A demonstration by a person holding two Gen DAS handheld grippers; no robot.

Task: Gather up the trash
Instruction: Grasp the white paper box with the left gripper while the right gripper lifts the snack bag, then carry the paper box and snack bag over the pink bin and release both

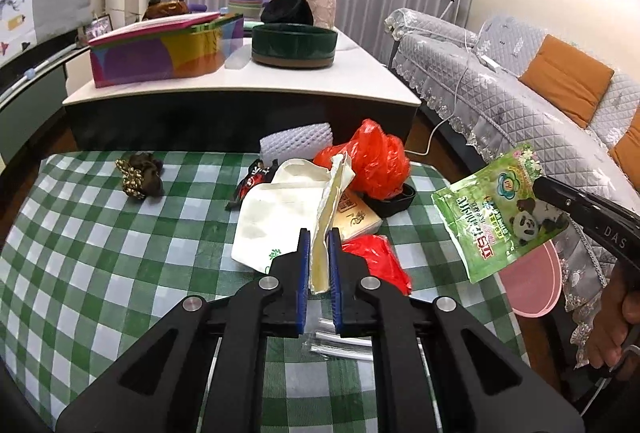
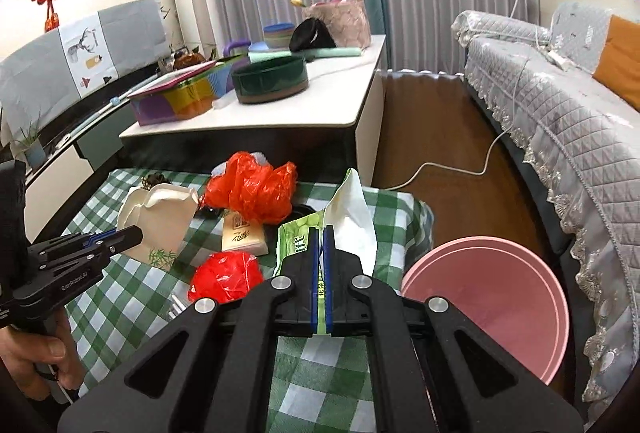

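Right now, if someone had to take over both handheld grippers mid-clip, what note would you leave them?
Left gripper: jaws shut on the rim of the cream paper bag, holding it up on the green checked tablecloth.
Right gripper: jaws shut on the green panda-print plastic packet, lifted clear of the table near its right edge.
Pink round plastic bin stands on the floor, right of the table; nothing visible inside.
Left on the table: two crumpled red plastic bags, white foam net sleeve, tan tissue pack, dark snack wrapper.
Next, probably: drop the packet somewhere, bag or bin.
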